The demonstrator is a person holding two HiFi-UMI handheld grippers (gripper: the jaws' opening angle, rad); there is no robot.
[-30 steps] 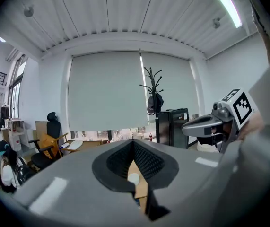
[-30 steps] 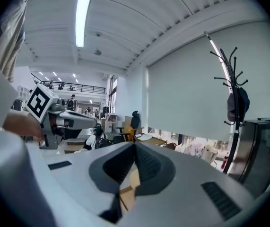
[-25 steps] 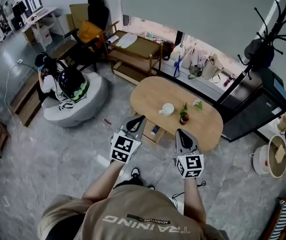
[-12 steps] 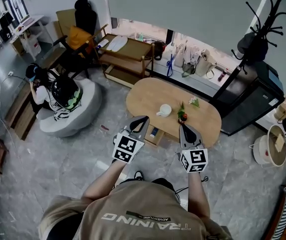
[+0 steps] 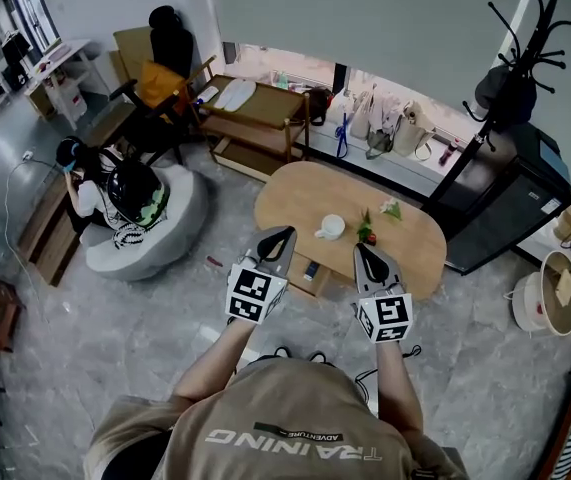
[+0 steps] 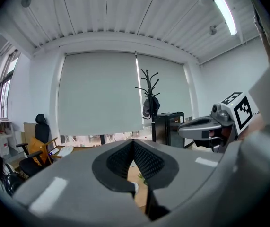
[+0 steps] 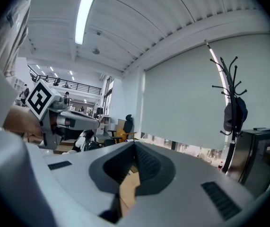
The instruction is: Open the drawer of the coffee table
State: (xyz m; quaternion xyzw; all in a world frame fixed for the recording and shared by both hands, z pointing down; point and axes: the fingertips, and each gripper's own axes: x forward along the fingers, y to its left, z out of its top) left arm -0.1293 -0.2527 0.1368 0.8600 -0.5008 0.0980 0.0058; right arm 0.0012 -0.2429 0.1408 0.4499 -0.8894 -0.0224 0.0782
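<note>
The oval wooden coffee table (image 5: 310, 196) stands just ahead of me in the head view. It bears a white cup (image 5: 331, 228), a small plant (image 5: 367, 231) and a pale paper piece (image 5: 392, 208). Under its near edge a wooden lower part (image 5: 315, 280) with a blue item shows between my grippers. My left gripper (image 5: 283, 232) is shut and empty, its tip over the table's near rim. My right gripper (image 5: 361, 249) is shut and empty too, beside it. In the left gripper view the left gripper (image 6: 134, 142) points nearly level over the table, as does the right gripper (image 7: 135, 143) in its own view.
A person sits on a grey beanbag (image 5: 180, 218) at the left. A wooden bench (image 5: 255, 108) and an office chair (image 5: 165, 63) stand behind the table, bags line the window sill, and a coat rack (image 5: 525, 58), black cabinet (image 5: 510, 213) and round basket (image 5: 550, 313) are on the right.
Both grippers have edged forward toward the table's near edge, still shut. My view has shifted slightly with them.
</note>
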